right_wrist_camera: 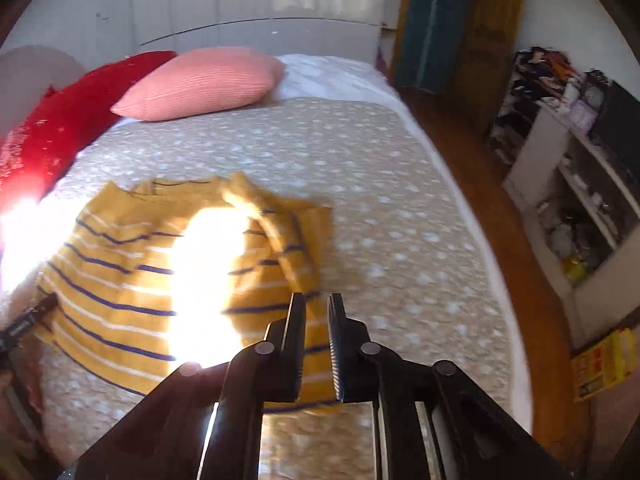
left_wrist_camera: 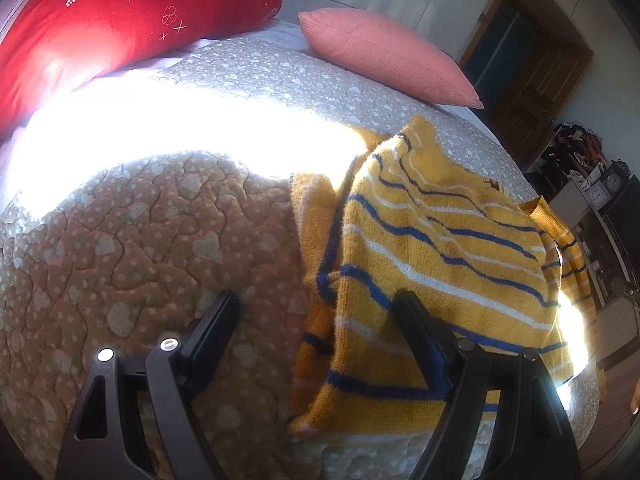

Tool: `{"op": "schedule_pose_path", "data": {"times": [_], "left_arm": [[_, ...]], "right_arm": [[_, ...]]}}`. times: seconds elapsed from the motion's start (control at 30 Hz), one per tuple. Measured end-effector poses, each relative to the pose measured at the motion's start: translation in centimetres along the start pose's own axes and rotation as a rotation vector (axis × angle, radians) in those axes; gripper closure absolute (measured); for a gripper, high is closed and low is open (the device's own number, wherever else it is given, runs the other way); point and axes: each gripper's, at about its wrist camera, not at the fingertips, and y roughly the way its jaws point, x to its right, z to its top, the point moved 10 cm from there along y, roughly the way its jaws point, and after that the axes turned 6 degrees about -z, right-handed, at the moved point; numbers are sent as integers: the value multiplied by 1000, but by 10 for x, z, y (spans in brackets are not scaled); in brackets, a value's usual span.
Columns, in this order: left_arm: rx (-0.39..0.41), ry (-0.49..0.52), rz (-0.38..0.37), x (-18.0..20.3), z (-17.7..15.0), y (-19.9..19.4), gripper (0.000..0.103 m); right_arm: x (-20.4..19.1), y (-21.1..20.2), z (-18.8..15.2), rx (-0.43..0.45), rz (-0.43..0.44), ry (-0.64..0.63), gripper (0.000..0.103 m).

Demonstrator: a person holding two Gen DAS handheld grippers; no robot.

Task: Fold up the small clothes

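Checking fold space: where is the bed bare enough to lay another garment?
Free: quilt between the striped sweater and the bed's floor-side edge, and between the sweater and pink pillow. Crowded: the head end, under the pink and red pillow.

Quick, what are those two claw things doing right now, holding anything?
Left gripper: jaws wide open, holding nothing, over the striped sweater.
Right gripper: jaws slightly apart, holding nothing.

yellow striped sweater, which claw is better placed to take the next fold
Probably the left claw: it is wide open, right over the yellow striped sweater's near folded edge. The right claw shows only a narrow gap with nothing gripped, over the sweater's other side.
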Motion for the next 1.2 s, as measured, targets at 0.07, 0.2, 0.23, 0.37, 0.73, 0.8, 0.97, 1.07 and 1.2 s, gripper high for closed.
{"op": "schedule_pose_path", "data": {"times": [0.07,0.2,0.23,0.37,0.73,0.8,0.97,1.07,1.2], "left_arm": [[1,-3,-5,0,0,0,22],[1,-5,-12,0,0,1,22],[0,-5,-13,0,0,1,22],[0,-10,-26,0,1,-1,22],[50,-122,-45,-36,16,-44,18],[30,-160,-49,-45,11,-39,17],[39,-128,-91,-29,5,-33,17],[-19,-163,-215,-9,-9,-19,28],[-61,-201,-265,-8,-18,-18,83]], "right_arm": [[-28,24,12,-19,52,-23,76],[-58,78,34,-68,65,-9,76],[-58,94,39,-96,63,-10,73],[3,144,49,-187,-160,73,72],[37,63,74,-4,-169,201,39],[-3,42,77,11,-66,162,39],[-135,18,65,-48,191,-12,32],[-219,23,44,-150,312,-121,32],[-299,53,18,-265,341,-256,32]]}}
